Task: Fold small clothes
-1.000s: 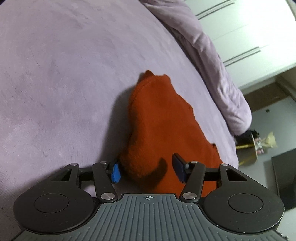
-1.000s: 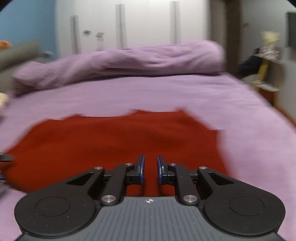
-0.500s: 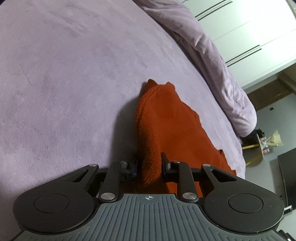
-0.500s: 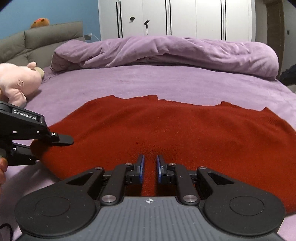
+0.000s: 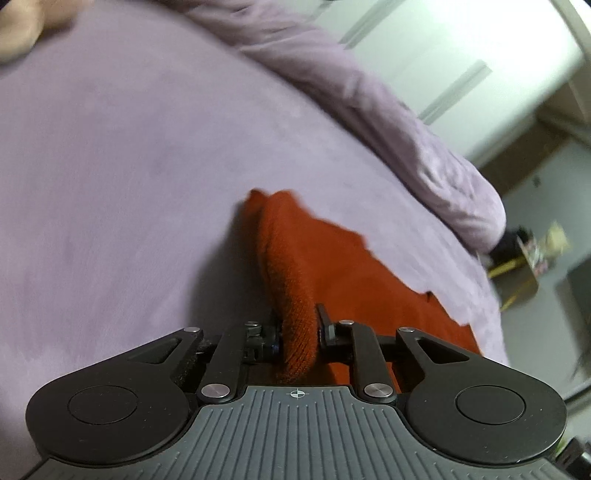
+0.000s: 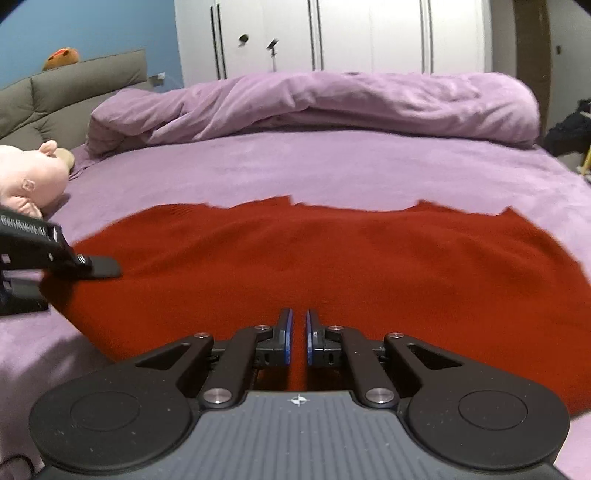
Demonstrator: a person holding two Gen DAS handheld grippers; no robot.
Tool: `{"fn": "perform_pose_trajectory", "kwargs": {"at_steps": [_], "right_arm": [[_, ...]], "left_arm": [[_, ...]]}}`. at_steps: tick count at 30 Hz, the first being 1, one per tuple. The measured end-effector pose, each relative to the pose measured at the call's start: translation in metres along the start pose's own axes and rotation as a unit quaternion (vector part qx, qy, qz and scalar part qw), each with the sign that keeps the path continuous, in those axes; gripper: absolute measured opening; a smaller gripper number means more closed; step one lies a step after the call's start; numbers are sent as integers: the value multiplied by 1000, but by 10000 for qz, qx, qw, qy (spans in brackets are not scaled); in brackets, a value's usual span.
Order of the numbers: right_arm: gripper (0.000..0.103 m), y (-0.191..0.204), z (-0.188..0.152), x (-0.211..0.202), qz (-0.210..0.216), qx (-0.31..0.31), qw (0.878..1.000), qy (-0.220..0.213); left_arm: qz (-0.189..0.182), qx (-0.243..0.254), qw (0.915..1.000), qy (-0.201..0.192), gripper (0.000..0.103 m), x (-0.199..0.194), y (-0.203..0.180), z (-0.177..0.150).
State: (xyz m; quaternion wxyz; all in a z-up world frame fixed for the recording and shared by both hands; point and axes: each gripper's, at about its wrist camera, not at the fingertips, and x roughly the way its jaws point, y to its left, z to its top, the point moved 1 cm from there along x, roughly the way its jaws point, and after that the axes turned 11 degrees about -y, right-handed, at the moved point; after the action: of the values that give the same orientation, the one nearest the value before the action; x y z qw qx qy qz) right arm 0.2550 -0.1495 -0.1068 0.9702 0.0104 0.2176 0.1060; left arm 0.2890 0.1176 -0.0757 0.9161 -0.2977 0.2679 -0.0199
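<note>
While pinched by the left hand-held gripper (image 5: 298, 334) — red garment (image 6: 332, 266), right hand-held gripper (image 6: 297, 341) nearly closed above.

I see a purple bed (image 6: 332, 166) with a bunched duvet (image 6: 314, 103), white wardrobes (image 6: 369, 35), a blue wall (image 6: 92, 26) and a grey headboard (image 6: 74, 96).

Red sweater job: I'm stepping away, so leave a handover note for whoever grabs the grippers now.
Left gripper: shut on a pinched ridge at the left edge of the red sweater.
Right gripper: fingers nearly together at the near edge, with red knit showing in the slit; grip unclear.
The sweater lies spread on the purple bed, with the rolled duvet behind.
Done: left edge gripped. Left: no fold visible yet; fold it.
</note>
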Motion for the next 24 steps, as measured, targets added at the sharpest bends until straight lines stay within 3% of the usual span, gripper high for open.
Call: {"fn": "perform_pose_trajectory", "kwargs": {"at_steps": [3,6,9,11,15,17,19,20,22,24], "right_arm": [[5,-16,2,-15,-394,45,9992,63],[5,-45,5,-31,-721,471,9963,51],[5,-79,4,-49,-971,885,9913,-82],[5,-97,2,-58,-1116,997,9886,-149],[5,-121,-3,-70,-1235,1111,9860,-135],[5,-127,-6,-73,-1256,1148,9854,-98],[5,-130,-8,-74,-1211,1204,9853,-61],[5,-130,-8,-73,-1184,1234,9853,-46],[7,-129,-5,-74,-1012,1341,9858,-68],[9,-124,5,-74,-702,1449,9867,-197]], "left_arm": [[-253,796,9964,-164,19,-8,-46,4],[-657,1481,9866,-187,19,-9,-94,-4],[-982,2025,9743,-25,19,2,-138,-27],[-1045,2156,9707,180,19,18,-155,-48],[-851,2209,9695,630,20,46,-163,-88],[-817,2440,9646,573,24,47,-165,-103],[-1093,2573,9583,585,44,36,-165,-105],[-1312,2537,9560,675,48,29,-163,-104],[-1600,2419,9536,809,49,13,-152,-96],[-1592,2251,9583,758,49,-6,-141,-88]]}}
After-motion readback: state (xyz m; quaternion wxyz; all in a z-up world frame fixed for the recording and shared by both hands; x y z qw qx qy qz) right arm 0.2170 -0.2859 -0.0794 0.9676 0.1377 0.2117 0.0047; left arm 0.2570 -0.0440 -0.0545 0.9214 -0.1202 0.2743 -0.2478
